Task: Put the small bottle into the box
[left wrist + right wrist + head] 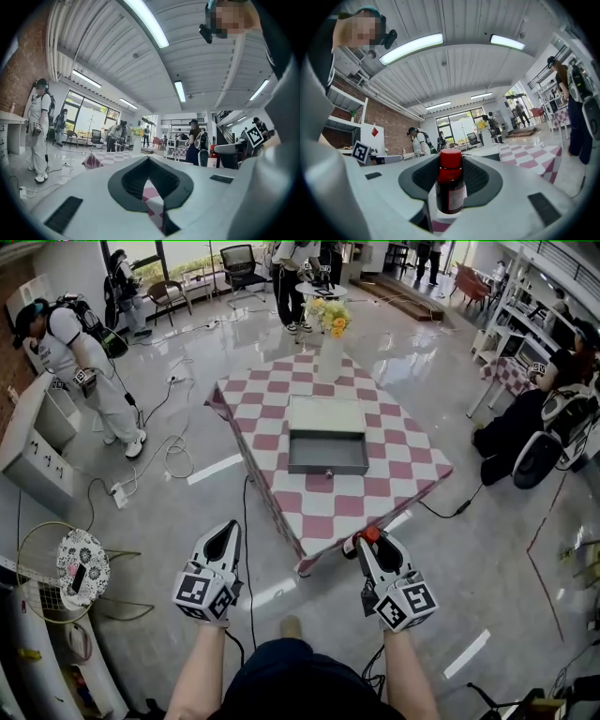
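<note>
In the head view my right gripper (367, 542) is shut on a small dark bottle with a red cap (370, 534), just short of the near corner of the pink-checked table (394, 474). The right gripper view shows the bottle (450, 187) upright between the black pads. An open grey box (328, 452) lies on the middle of the table, its pale lid (325, 414) behind it. My left gripper (223, 542) hangs over the floor left of the table corner. Its tips meet in the left gripper view (149, 158), with nothing between them.
A white vase of yellow flowers (330, 345) stands at the table's far end. Cables (178, 460) trail over the glossy floor on the left, near a racket (42, 568). People stand at the back and left, and one sits at the right (525, 432).
</note>
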